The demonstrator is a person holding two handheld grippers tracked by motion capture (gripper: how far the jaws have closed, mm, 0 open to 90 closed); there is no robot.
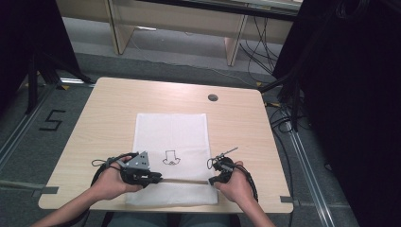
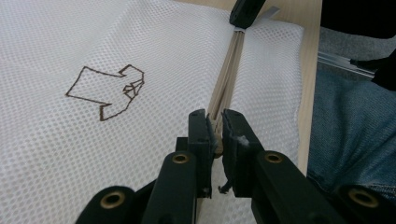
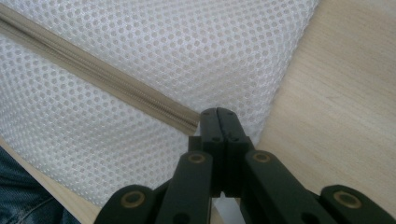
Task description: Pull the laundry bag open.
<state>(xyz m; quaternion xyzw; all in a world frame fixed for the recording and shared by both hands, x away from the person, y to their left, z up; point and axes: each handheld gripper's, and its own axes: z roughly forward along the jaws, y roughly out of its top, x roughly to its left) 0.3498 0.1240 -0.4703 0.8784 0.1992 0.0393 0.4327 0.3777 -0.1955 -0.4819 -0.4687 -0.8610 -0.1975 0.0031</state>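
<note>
Soft, even light falls from above on the desk [image 1: 118, 104], with no hard shadows and no glare on the wood. Beyond the left and right edges of the desk the room is very dark. The high view is a little soft and grainy. In both gripper views the near jaws are slightly blurred, while the white mesh bag [image 2: 70, 154] is sharp.
</note>
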